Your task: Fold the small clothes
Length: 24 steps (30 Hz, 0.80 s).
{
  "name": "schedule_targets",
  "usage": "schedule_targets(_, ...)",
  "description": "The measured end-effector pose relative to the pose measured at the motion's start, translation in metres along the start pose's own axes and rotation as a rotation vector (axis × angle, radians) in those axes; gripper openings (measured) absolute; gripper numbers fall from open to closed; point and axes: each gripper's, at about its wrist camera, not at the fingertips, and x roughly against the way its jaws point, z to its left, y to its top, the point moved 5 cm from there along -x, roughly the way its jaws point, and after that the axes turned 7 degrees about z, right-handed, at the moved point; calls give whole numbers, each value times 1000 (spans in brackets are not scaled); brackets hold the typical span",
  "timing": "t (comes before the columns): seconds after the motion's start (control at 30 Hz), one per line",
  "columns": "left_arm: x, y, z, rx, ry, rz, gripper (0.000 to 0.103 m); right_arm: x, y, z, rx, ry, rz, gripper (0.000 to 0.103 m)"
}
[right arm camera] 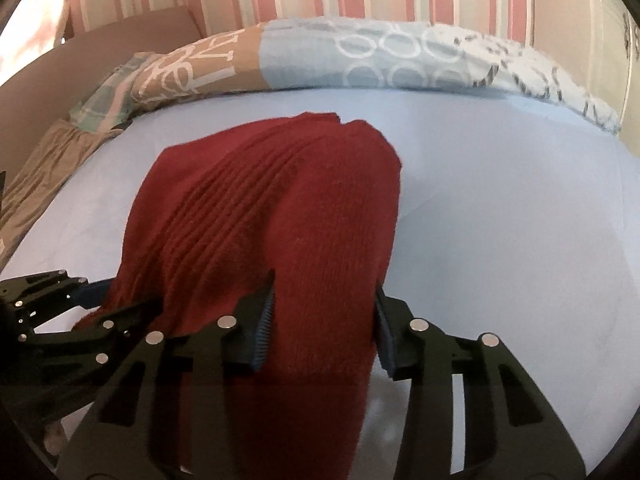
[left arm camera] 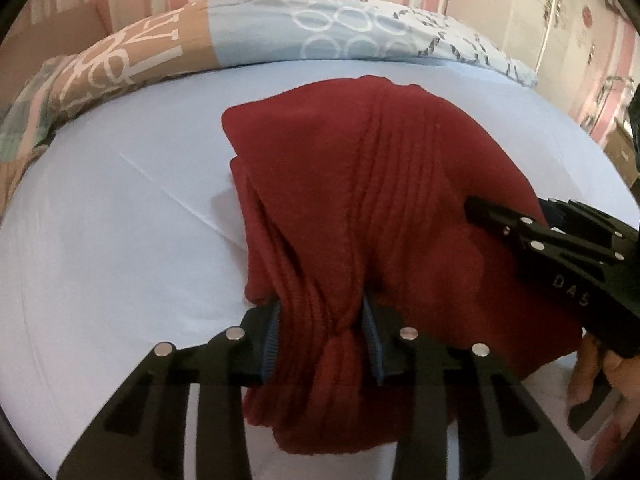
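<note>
Pale blue bed sheet [left arm camera: 100,220] carries the dark red knitted garment [left arm camera: 360,200] at its middle; left gripper [left arm camera: 324,320] and right gripper [right arm camera: 324,320] both clench its bunched near edge

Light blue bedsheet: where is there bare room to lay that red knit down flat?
The bedsheet is bare left of the red knit garment, up to the patterned duvet. It is bare again on the garment's right. The near middle is crowded: left gripper and right gripper both clamp the knit.
</note>
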Motion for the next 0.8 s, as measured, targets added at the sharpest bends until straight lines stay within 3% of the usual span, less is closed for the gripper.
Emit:
schedule_targets(0.3, 23, 18, -86, 34, -39, -73, 35, 57, -8, -73, 27, -83, -86, 40)
schedule_targets(0.5, 20, 12, -150, -2, -76, -42, 35, 72, -40, -132, 2, -107, -41, 40)
schedule_targets(0.67, 3, -2, -181, -26, -45, -2, 37, 53, -66, -159, -21, -81, 21, 43)
schedule_targets(0.73, -5, -5, -180, -22, -30, 6, 43, 53, -69, -159, -24, -71, 6, 44)
schedule_targets(0.8, -9, -4, -174, -9, -19, 10, 63, 54, -69, -158, -24, -73, 5, 49)
